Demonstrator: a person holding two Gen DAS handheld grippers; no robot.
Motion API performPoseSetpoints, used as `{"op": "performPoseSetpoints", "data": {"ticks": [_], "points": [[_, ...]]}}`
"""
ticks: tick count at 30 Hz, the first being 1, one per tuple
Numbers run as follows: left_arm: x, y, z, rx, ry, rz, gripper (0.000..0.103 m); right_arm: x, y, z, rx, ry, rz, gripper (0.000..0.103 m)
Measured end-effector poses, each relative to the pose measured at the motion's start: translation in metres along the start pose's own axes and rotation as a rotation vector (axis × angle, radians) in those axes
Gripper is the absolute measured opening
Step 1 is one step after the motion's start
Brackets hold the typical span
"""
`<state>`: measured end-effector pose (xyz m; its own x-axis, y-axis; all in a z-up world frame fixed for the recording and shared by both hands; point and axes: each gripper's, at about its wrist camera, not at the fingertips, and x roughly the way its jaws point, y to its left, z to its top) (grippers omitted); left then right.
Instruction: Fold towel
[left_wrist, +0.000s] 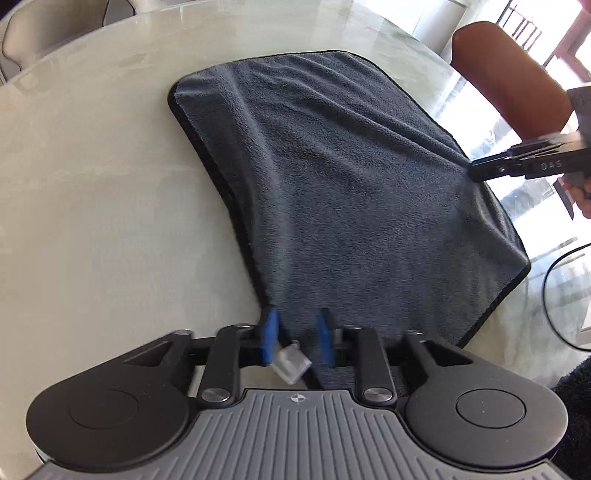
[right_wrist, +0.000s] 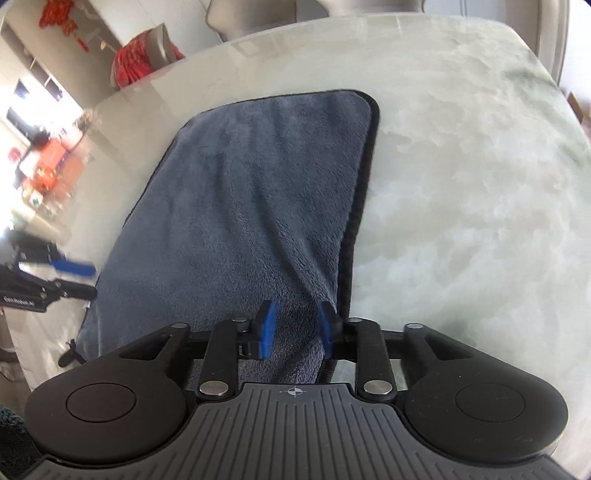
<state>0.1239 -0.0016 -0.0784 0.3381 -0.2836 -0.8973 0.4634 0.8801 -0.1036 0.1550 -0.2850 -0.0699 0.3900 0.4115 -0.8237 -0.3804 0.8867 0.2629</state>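
Left wrist view: grey towel (left_wrist: 332, 192) lies flat on the pale table (left_wrist: 92, 184), left gripper (left_wrist: 297, 334) spread over its near-left corner, right gripper (right_wrist: 297, 326) spread over its near-right corner beside the black hem.

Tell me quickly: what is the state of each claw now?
Left claw: open, fingers astride the grey towel near its edge.
Right claw: open, towel between the fingers, not clamped.
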Motion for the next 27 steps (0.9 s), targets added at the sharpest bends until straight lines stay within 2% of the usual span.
{"op": "performPoseSetpoints", "data": {"ticks": [2, 3, 5, 7, 10, 13, 17, 20, 22, 25, 26, 27], "points": [[-0.007, 0.007, 0.014, -0.025, -0.077, -0.018, 0.049, -0.001, 0.005, 0.009, -0.027, -0.041, 0.002, 0.042], [-0.007, 0.012, 0.025, -0.061, -0.119, -0.021, 0.054, 0.002, 0.006, 0.014, -0.022, -0.058, 0.004, 0.042], [-0.001, 0.017, 0.040, -0.087, -0.164, -0.018, 0.062, 0.012, 0.006, 0.025, -0.004, -0.093, 0.008, 0.042], [0.009, 0.022, 0.053, -0.118, -0.189, -0.021, 0.062, 0.023, 0.003, 0.033, 0.027, -0.101, 0.038, 0.043], [0.030, 0.032, 0.067, -0.234, -0.176, -0.113, 0.062, 0.038, -0.001, 0.042, 0.075, -0.105, 0.088, 0.043], [0.040, 0.037, 0.070, -0.274, -0.164, -0.156, 0.065, 0.048, -0.006, 0.045, 0.083, -0.094, 0.082, 0.043], [0.056, 0.041, 0.068, -0.271, -0.089, -0.096, 0.066, 0.053, -0.016, 0.046, 0.081, -0.075, 0.083, 0.043], [0.054, 0.050, 0.062, -0.263, -0.102, -0.104, 0.065, 0.051, -0.022, 0.045, 0.051, -0.080, 0.058, 0.039], [0.052, 0.057, 0.061, -0.263, -0.097, -0.102, 0.063, 0.050, -0.026, 0.045, 0.031, -0.082, 0.030, 0.034], [0.051, 0.061, 0.062, -0.240, -0.086, -0.084, 0.052, 0.049, -0.035, 0.046, 0.051, -0.077, 0.008, 0.022], [0.051, 0.061, 0.064, -0.221, -0.080, -0.068, 0.047, 0.049, -0.037, 0.047, 0.053, -0.074, 0.008, 0.020], [0.051, 0.061, 0.064, -0.205, -0.076, -0.054, 0.046, 0.049, -0.038, 0.047, 0.056, -0.071, 0.012, 0.020]]}}
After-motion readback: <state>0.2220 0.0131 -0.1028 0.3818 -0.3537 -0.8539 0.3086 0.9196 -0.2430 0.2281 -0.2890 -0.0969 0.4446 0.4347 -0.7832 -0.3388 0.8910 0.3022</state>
